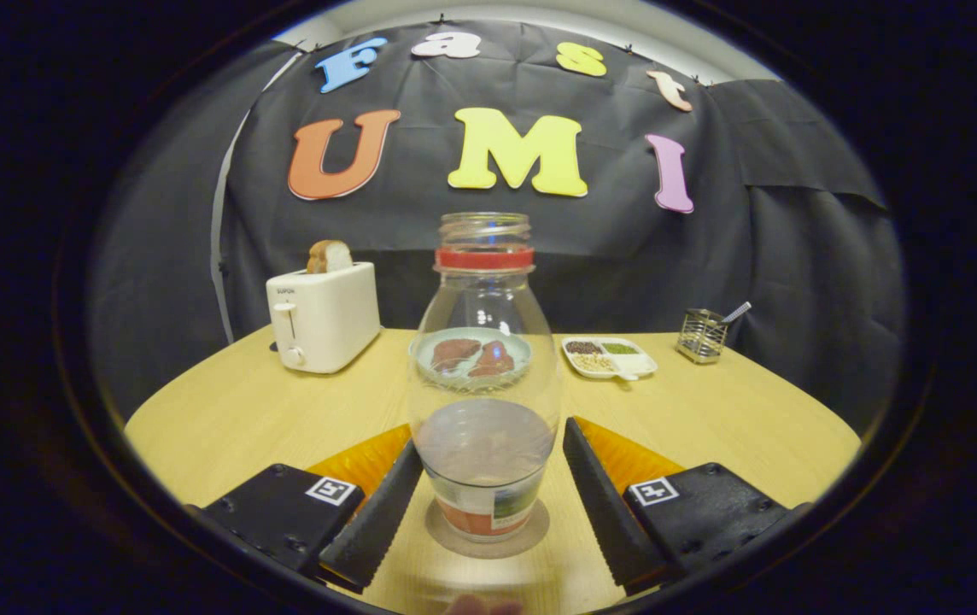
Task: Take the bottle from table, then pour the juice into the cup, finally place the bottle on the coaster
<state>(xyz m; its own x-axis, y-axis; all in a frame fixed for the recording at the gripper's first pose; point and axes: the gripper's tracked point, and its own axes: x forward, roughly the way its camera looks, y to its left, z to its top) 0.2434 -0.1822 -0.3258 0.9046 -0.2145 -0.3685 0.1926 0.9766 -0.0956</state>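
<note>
I look across a round wooden bench (224,410). Between my hand-held gripper (488,504)'s spread fingers, neither one touching it, stands a clear bottle (484,376) with a red neck band, upright on a round coaster (531,536). I judge this the final placing step; next I need to back straight out.

- I'm seeing a white toaster (324,317) standing at the far left of the table (224,418), with a slice of bread (330,255) sticking up out of its slot.
- A round plate (471,355) is sitting mid-table, carrying two reddish-brown pieces.
- Right of it a divided white dish (610,357) is holding seeds and grains.
- Further right, a wire holder (701,336) is standing with a utensil handle poking out.
</note>
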